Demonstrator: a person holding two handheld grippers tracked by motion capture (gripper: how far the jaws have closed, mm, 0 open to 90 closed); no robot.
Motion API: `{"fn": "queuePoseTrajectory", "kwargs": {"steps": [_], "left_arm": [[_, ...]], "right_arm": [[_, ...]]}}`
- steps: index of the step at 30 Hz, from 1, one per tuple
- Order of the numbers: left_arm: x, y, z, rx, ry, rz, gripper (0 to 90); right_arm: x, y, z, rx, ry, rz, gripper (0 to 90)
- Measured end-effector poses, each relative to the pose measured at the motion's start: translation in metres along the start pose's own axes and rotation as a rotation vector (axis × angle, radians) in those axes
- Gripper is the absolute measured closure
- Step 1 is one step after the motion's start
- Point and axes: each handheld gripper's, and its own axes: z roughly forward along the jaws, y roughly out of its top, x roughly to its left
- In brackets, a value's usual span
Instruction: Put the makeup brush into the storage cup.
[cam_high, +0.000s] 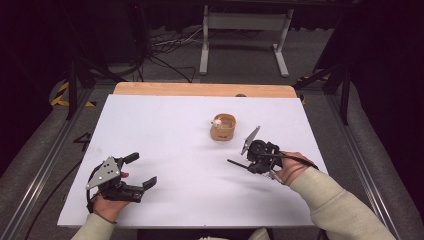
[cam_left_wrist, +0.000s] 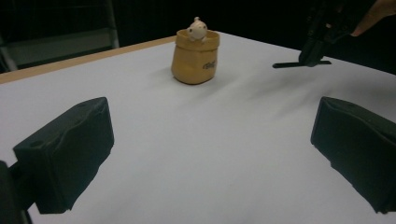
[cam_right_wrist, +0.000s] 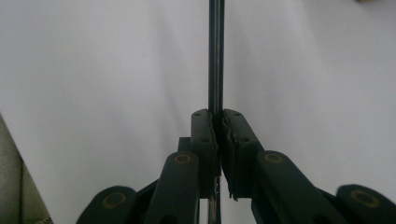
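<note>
Right gripper (cam_right_wrist: 218, 140) clamps a thin dark rod (cam_right_wrist: 215, 56).

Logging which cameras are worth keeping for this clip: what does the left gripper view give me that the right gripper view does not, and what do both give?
Left gripper view: a tan sack-shaped holder with a small pale figure peeking from its top, the wooden table edge, the left tongs wide open, and the right tongs farther off.

Right gripper view: those right tongs close up, shut on a thin dark rod pointing straight ahead.

Both: the white table cover and the rod.
</note>
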Motion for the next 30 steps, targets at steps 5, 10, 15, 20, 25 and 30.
{"fn": "queuePoseTrajectory", "kwargs": {"steps": [5, 10, 15, 20, 25, 30], "left_arm": [[-0.003, 0.005, 0.007, 0.002, -0.063, 0.014, 0.2], [-0.005, 0.008, 0.013, 0.011, -0.090, 0.035, 0.2], [-0.009, 0.011, 0.017, 0.019, -0.130, 0.068, 0.2], [-0.012, 0.012, 0.024, 0.028, -0.164, 0.088, 0.2], [-0.015, 0.014, 0.032, 0.031, -0.207, 0.092, 0.2], [-0.017, 0.016, 0.042, 0.042, -0.238, 0.100, 0.2]], "right_arm": [[0.011, 0.015, -0.006, -0.016, 0.014, -0.058, 83.7], [0.018, 0.024, -0.009, -0.032, 0.022, -0.100, 83.7], [0.023, 0.032, -0.010, -0.041, 0.026, -0.133, 83.7], [0.027, 0.038, -0.011, -0.047, 0.038, -0.150, 83.7], [0.032, 0.043, -0.011, -0.047, 0.043, -0.179, 83.7], [0.040, 0.049, -0.010, -0.042, 0.054, -0.203, 83.7]]}}
